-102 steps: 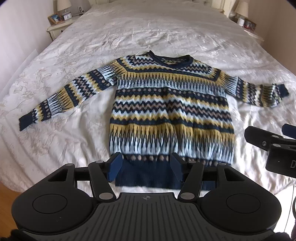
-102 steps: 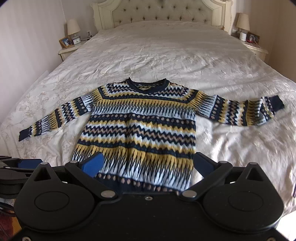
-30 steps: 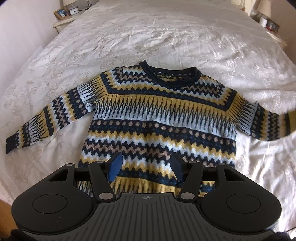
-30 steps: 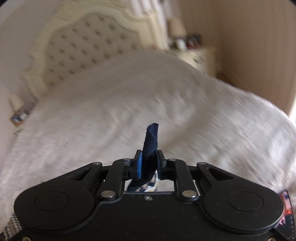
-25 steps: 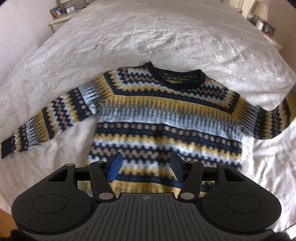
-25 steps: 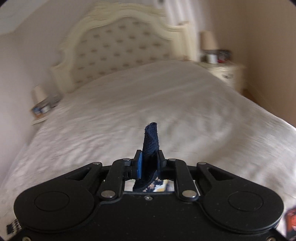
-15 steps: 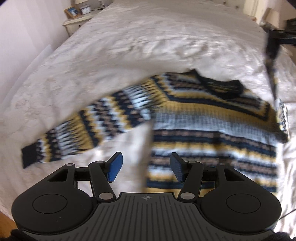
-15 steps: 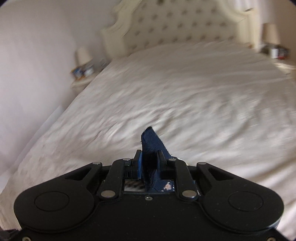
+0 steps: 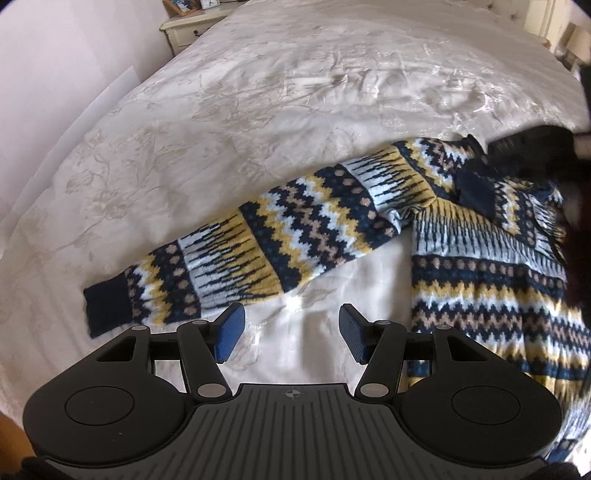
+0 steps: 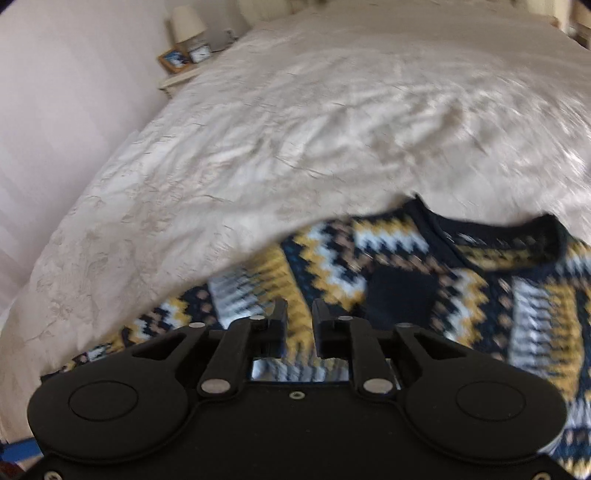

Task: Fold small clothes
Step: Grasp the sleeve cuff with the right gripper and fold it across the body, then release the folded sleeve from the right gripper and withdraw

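Cream bedspread (image 9: 295,92) covers the whole work surface, creased and floral-patterned. Nearest in the left wrist view, the left gripper (image 9: 291,334) points steeply down over bare spread at lower centre, its blue pads well apart and nothing between them. Just beyond it the patterned sweater (image 9: 480,266) lies flat, one sleeve (image 9: 266,243) stretched toward the left edge, its navy cuff at lower left. In the right wrist view, the right gripper (image 10: 299,325) tilts down over the sweater's shoulder area at lower centre; its jaws are opening, still narrow, and hold nothing. A navy cuff (image 10: 402,295) lies folded over the chest just right of it, below the collar. Farther off, a nightstand (image 9: 188,31) stands at upper left.
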`<state>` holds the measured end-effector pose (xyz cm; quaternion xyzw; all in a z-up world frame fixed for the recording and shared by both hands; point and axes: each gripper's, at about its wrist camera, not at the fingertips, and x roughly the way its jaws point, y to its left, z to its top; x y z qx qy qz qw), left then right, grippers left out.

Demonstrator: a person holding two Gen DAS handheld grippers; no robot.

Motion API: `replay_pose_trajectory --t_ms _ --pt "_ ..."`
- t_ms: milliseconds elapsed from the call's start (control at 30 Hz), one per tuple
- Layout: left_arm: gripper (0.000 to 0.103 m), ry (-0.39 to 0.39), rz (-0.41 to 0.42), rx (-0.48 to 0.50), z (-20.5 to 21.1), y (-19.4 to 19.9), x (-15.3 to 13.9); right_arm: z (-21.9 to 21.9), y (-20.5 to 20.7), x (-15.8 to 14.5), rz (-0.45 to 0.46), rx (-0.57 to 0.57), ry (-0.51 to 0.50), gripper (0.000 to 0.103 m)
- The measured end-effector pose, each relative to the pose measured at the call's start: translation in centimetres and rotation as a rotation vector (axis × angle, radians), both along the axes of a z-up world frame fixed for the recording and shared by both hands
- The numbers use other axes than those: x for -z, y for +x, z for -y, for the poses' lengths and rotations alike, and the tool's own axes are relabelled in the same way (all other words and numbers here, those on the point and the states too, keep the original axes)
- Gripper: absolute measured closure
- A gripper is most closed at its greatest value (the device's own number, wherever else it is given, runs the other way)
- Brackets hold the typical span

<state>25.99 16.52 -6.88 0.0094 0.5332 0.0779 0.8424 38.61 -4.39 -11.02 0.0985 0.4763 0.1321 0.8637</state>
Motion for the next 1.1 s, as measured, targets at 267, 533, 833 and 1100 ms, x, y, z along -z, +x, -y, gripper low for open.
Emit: replay_pose_trajectory --t_ms 267,533,833,1100 --pt "0.048 -0.032 0.08 0.162 4.1 5.5 1.3 6.3 -4.7 0.5 0.035 0.096 -0.192 0.04" --pt "0.048 -0.073 0.156 0.344 11.8 11.5 4.9 10.5 -7.0 0.2 0.166 0.104 -0.299 0.027" --pt "0.048 -0.08 0.056 0.371 17.2 16.0 10.8 13.0 -5.8 2.5 0.137 0.052 -0.235 0.027" --pt "0.048 -0.102 0.01 0.35 18.5 19.4 13.6 14.8 -4.2 4.6 0.1 0.045 -0.169 0.027"
